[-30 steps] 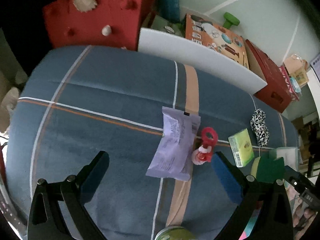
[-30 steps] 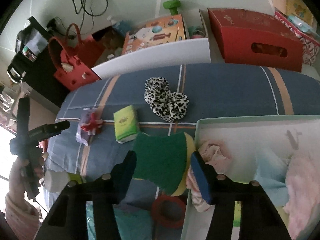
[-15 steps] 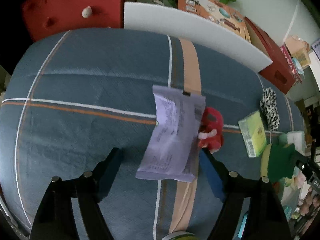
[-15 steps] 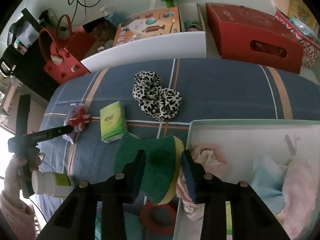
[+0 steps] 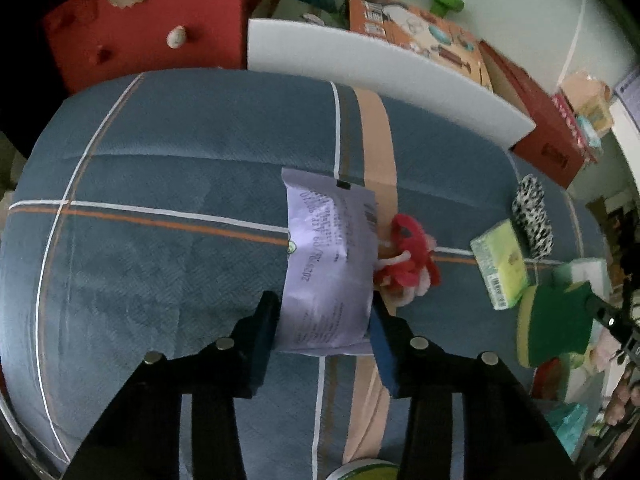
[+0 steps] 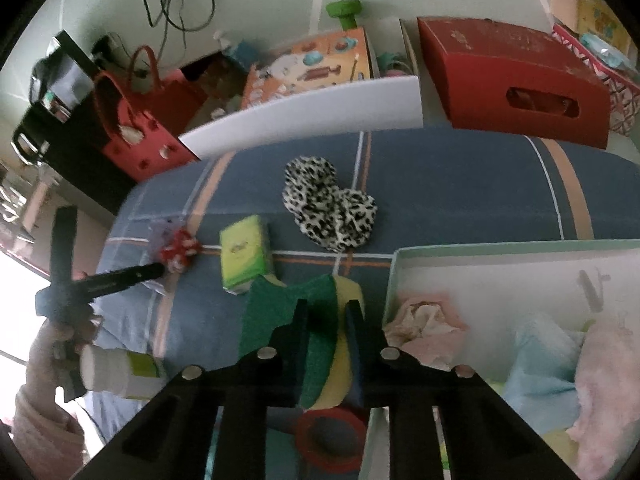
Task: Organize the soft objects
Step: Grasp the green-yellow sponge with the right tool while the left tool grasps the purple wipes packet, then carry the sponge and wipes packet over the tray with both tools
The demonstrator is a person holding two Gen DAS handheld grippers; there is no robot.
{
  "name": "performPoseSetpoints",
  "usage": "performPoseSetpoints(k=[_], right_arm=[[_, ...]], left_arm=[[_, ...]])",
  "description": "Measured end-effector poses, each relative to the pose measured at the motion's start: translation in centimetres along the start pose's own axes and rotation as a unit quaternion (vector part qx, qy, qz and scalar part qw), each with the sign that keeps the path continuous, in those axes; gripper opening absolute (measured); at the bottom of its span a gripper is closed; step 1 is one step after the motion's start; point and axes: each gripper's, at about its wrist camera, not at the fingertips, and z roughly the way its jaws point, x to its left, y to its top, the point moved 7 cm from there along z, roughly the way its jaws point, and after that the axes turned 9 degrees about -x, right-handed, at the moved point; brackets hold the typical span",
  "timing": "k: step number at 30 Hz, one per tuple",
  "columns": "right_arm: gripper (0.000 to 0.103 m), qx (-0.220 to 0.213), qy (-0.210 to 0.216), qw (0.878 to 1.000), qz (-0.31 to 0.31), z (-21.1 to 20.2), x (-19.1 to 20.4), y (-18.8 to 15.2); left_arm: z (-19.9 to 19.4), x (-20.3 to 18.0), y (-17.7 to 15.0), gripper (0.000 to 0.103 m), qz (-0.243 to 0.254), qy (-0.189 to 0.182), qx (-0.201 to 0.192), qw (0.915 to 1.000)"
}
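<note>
While our left gripper (image 5: pixel 322 332) sits low in the centre of its frame, its two fingers press against either side of the lilac packet (image 5: pixel 328 264), which lies on the blue striped cloth (image 5: pixel 160 152) covering the worktop. Just right of the packet, touching its edge, is a red and white yarn pompom (image 5: pixel 406 258). Further right we see a green tissue pack (image 5: pixel 500 264) and, beyond it, a leopard-print scrunchie (image 5: pixel 534 216).

In the right wrist view, our right gripper (image 6: pixel 328 320) is narrowed onto the green and yellow sponge (image 6: pixel 320 336), lower centre of the frame, just beside the left wall of the pale box (image 6: pixel 500 250). Pink and light blue soft cloths (image 6: pixel 560 352) lie inside that box, at lower right. The scrunchie (image 6: pixel 330 208) rests in the middle of the frame, above the sponge.
</note>
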Motion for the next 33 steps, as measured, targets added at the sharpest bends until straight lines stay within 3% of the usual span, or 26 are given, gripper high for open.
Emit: performPoseSetpoints(k=[5, 8, 16, 22, 33], right_arm=[[0.017, -0.011, 0.022, 1.000, 0.004, -0.6, 0.8, -0.4], [0.017, -0.014, 0.031, 0.999, 0.008, -0.7, 1.4, -0.7], [0.016, -0.074, 0.059, 0.995, 0.026, -4.1, 2.2, 0.4], [0.016, -0.151, 0.110, 0.976, 0.114, -8.6, 2.0, 0.5], [0.017, -0.221, 0.057, 0.955, 0.190, -14.6, -2.0, -1.9]], left_arm=[[-2.9, 1.3, 0.7, 0.045, -0.044, -0.016, -0.047, 0.9978], [-5.1, 2.1, 0.6, 0.045, -0.067, -0.005, -0.079, 0.9946], [-11.6, 1.9, 0.0, 0.045, -0.125, 0.018, -0.173, 0.9768], [-14.1, -1.6, -2.3, 0.045, -0.133, 0.012, -0.200, 0.9707], [-17.0, -11.9, -4.4, 0.045, -0.067, -0.003, -0.220, 0.9732]])
